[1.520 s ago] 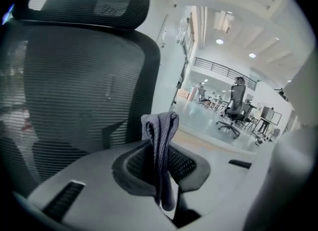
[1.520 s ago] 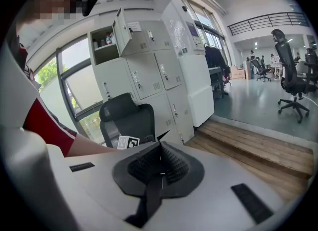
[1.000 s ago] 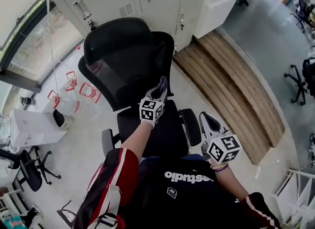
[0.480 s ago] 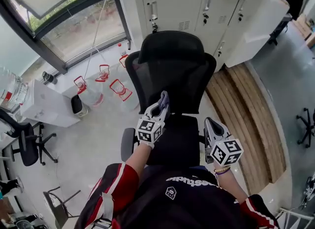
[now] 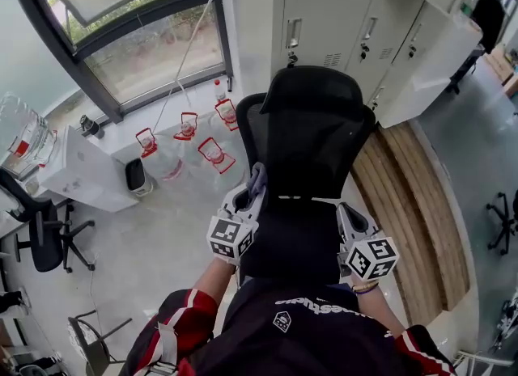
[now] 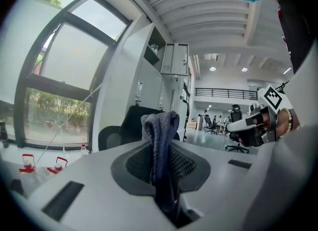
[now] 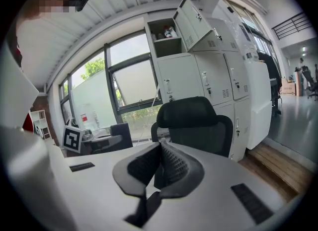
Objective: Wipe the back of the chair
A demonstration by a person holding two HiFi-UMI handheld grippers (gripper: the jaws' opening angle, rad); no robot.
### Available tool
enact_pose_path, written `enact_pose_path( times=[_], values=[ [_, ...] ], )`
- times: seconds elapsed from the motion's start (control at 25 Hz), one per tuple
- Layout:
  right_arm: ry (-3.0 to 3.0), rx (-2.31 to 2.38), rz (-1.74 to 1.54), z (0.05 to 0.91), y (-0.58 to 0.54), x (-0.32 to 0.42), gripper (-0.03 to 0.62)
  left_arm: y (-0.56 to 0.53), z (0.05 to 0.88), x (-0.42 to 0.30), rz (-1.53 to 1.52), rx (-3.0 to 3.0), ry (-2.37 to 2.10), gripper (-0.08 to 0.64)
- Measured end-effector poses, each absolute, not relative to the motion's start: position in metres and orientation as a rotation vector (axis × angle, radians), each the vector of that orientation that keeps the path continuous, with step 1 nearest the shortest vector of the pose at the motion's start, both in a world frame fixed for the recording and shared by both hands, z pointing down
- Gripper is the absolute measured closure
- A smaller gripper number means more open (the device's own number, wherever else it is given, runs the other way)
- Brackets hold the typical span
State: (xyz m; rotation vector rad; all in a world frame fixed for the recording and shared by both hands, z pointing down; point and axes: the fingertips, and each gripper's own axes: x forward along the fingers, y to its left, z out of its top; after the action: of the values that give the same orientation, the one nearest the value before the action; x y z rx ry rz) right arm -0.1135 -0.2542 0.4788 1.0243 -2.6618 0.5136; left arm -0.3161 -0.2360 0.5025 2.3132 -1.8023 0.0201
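Observation:
A black mesh office chair (image 5: 312, 128) with a headrest stands in front of me, its seat (image 5: 287, 241) nearest my body. My left gripper (image 5: 253, 187) is shut on a grey-blue cloth (image 5: 257, 177) and sits at the left edge of the backrest, near its bottom. In the left gripper view the cloth (image 6: 160, 135) stands up between the jaws, with the chair (image 6: 130, 121) behind it. My right gripper (image 5: 345, 213) is by the chair's right side, and its pads meet with nothing between them. In the right gripper view the chair (image 7: 195, 120) shows past the right gripper (image 7: 160, 149).
White lockers (image 5: 356, 10) stand just behind the chair. Water jugs with red handles (image 5: 182, 136) line the floor under the window at the left. A white desk (image 5: 77, 176) and another chair (image 5: 36, 241) are further left. A wooden platform (image 5: 417, 204) runs along the right.
My view has swung so the chair now stands square in front of me. Both grippers have dropped lower and closer to the seat. The left one still holds the cloth.

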Motion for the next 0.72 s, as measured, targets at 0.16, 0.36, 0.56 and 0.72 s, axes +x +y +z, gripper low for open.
enact_pose_path(
  times=[0.16, 0.36, 0.56, 0.72],
  values=[
    [-2.659, 0.965, 0.480, 0.474, -0.238, -0.119, 0.577, -0.222, 0.483, -0.321, -0.068, 2.298, -1.840, 0.503],
    [-2.713, 0.886, 0.459, 0.461, -0.219, -0.130, 0.577, -0.199, 0.470, -0.305, -0.106, 2.285, -1.870, 0.503],
    [-2.785, 0.811, 0.419, 0.444, -0.183, -0.101, 0.577, -0.161, 0.454, -0.262, -0.152, 2.275, -1.882, 0.503],
    [-2.796, 0.808, 0.455, 0.447, -0.142, -0.039, 0.577, -0.120, 0.442, -0.206, -0.171, 2.281, -1.888, 0.503]
  ],
)
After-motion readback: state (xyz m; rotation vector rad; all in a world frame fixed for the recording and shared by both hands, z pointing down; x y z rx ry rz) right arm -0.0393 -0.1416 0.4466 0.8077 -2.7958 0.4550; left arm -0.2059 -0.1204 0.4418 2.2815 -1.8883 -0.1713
